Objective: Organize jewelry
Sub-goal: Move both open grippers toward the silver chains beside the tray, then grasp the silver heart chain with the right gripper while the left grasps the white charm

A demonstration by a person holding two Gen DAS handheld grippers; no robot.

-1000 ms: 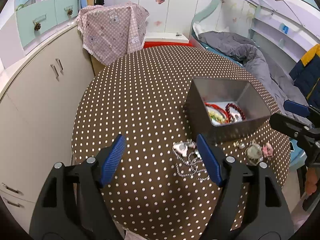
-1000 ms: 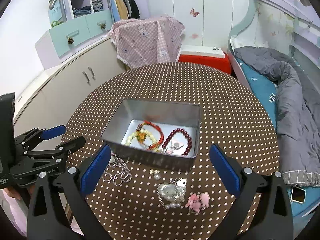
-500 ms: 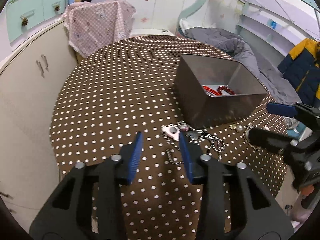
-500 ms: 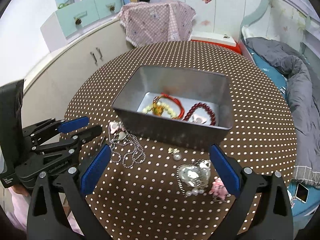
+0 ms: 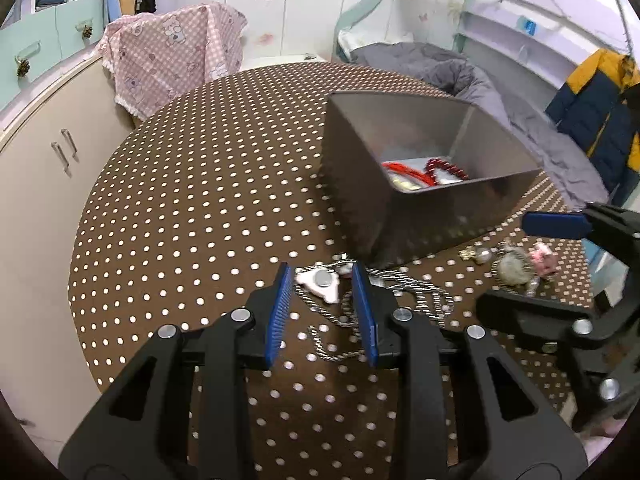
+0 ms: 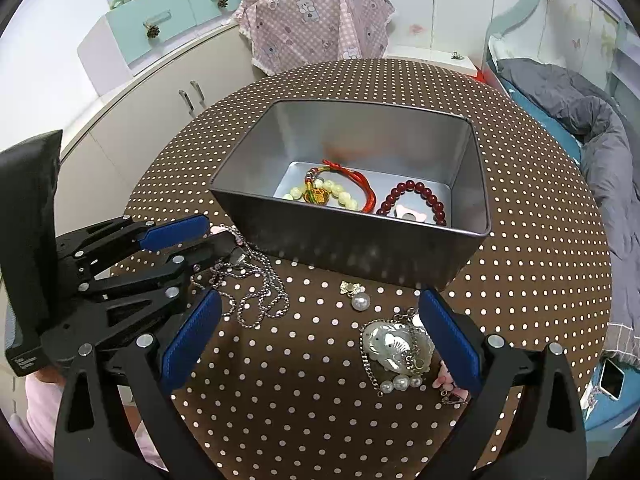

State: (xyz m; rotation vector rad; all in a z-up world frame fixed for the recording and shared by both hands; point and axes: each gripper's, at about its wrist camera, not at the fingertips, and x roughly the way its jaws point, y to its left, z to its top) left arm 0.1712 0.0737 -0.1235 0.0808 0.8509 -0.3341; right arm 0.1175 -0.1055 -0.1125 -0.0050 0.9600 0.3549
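Observation:
A grey metal box (image 6: 360, 240) (image 5: 432, 216) stands on the polka-dot table (image 6: 540, 248) and holds a red cord bracelet with pale beads (image 6: 332, 192) and a dark red bead bracelet (image 6: 416, 194). A silver chain necklace (image 6: 256, 292) with a white pendant (image 5: 322, 284) lies in front of the box's left corner. My left gripper (image 5: 322, 280) is low over it, jaws narrowed either side of the pendant without touching it. My right gripper (image 6: 320, 320) is wide open above a shell pendant on a chain (image 6: 394, 346), a pearl earring (image 6: 358, 298) and a pink clip (image 6: 444, 378).
The table's edge runs near both grippers (image 5: 92, 344). Beige cabinets (image 5: 36, 184) stand to the left, a chair with a pink checked cover (image 6: 316, 24) behind the table, and a bed with a grey duvet (image 6: 600, 128) to the right.
My left gripper has dropped toward the necklace and narrowed its jaws around the white pendant. My right gripper has moved lower and closer to the box, staying wide open.

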